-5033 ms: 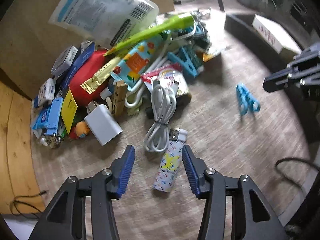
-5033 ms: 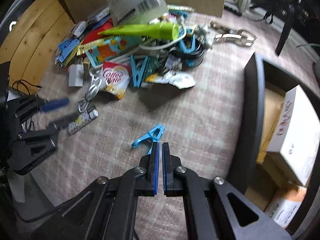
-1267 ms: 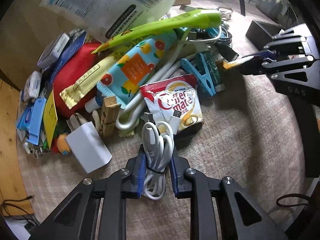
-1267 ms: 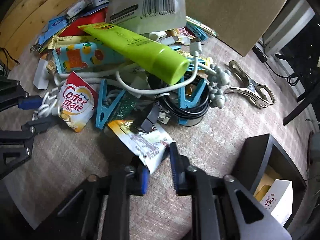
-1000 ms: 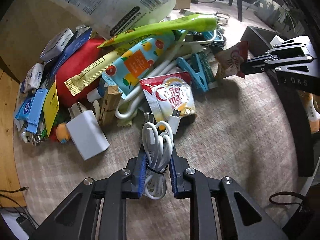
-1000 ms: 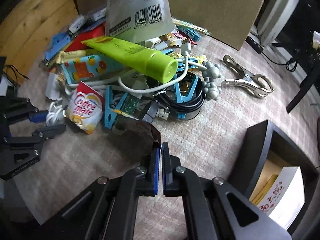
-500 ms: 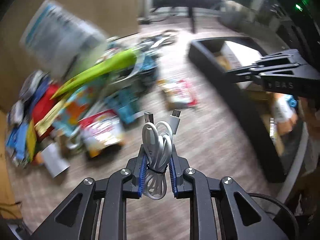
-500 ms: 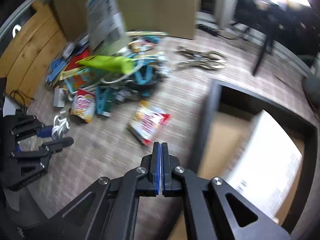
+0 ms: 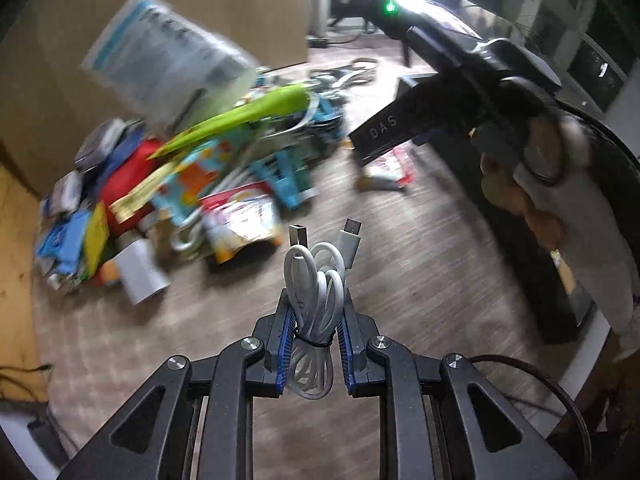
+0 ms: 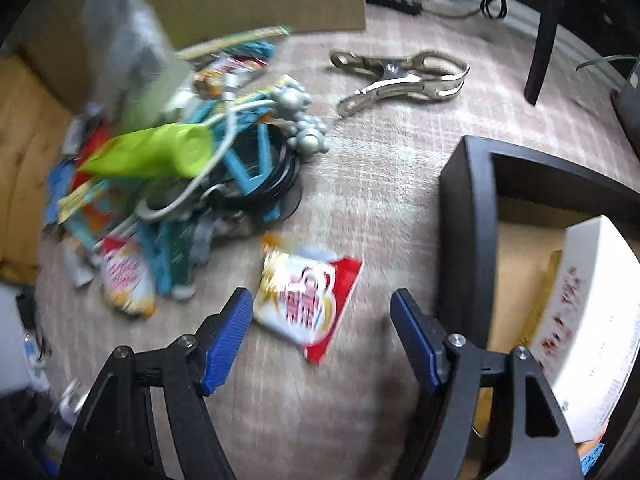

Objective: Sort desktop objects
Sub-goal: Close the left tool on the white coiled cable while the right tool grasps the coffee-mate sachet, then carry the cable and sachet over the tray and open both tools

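My left gripper [image 9: 316,304] is shut on a coiled white USB cable [image 9: 316,276], held above the checked mat with both plugs pointing away from me. My right gripper [image 10: 322,312] is opening, its blue pads [image 10: 228,340] wide apart. A red and white coffee creamer sachet [image 10: 308,292] lies flat on the mat just beyond and between them, untouched. In the left wrist view the right gripper's black body [image 9: 384,136] hangs over that sachet [image 9: 386,168], with a person's hand [image 9: 520,192] on the grip.
The cluttered pile with a green tube [image 10: 160,152] and a white pouch [image 9: 168,64] sits to the left, against a cardboard box. A black bin [image 10: 464,216] holding a white carton [image 10: 592,320] stands at the right. A metal clamp [image 10: 400,76] lies behind.
The right gripper pulled the sachet out of the pile, left it on the mat near the black bin, and its jaws have swung wide. The left gripper rose with the cable, away from the pile.
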### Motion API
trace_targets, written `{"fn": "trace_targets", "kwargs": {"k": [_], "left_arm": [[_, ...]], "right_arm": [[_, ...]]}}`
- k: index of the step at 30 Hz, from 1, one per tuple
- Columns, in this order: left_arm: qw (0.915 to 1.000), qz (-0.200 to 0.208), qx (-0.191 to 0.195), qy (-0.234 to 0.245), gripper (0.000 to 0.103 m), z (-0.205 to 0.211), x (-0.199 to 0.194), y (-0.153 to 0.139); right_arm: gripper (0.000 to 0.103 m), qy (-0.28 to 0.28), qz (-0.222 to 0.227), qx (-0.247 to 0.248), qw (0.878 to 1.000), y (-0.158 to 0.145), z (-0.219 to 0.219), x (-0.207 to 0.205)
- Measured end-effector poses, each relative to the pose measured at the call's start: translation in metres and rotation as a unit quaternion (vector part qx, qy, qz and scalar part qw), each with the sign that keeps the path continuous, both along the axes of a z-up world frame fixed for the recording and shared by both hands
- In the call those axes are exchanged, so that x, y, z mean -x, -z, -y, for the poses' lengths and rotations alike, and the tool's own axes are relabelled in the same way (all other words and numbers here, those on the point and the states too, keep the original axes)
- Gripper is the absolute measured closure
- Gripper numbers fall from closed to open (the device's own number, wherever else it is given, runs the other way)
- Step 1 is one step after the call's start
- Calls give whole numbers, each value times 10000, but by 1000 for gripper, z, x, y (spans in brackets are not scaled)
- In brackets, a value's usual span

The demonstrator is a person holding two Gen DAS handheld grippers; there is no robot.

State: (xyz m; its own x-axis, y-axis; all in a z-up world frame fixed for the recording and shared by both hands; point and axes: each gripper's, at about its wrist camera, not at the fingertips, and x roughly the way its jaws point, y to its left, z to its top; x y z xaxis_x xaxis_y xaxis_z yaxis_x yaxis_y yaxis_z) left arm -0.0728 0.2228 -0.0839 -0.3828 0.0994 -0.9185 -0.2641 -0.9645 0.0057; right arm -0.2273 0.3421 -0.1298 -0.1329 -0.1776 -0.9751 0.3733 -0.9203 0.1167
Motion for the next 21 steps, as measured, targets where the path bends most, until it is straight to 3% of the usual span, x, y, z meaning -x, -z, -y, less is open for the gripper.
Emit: {"fn": "trace_targets", "kwargs": {"k": [5,8,9,12,18,21], "left_arm": [[9997,-55,-30,-238,84,22,-6,-2],[9995,-70,-78,-287,84,28,-7,-4],[9996,-76,-85,-276,84,27,-6,-4],[9996,-90,-149,-235,84,21,-3,-4],[9997,-125,-201,94,84,-8,-2,-10],[9990,-150,-232,341,84,-29,-1,-15]], "right_arm": [[31,-182,-21,-570,9982,12,28,-4],[44,-370,-115,-606,9974,11,38,-12],[56,-419,-133,-607,9972,9,39,-14],[70,-521,-10,-428,9977,7,35,-19],[78,-404,94,-15,9991,2,12,-32],[78,-386,8,263,9989,-15,-7,-45]]}}
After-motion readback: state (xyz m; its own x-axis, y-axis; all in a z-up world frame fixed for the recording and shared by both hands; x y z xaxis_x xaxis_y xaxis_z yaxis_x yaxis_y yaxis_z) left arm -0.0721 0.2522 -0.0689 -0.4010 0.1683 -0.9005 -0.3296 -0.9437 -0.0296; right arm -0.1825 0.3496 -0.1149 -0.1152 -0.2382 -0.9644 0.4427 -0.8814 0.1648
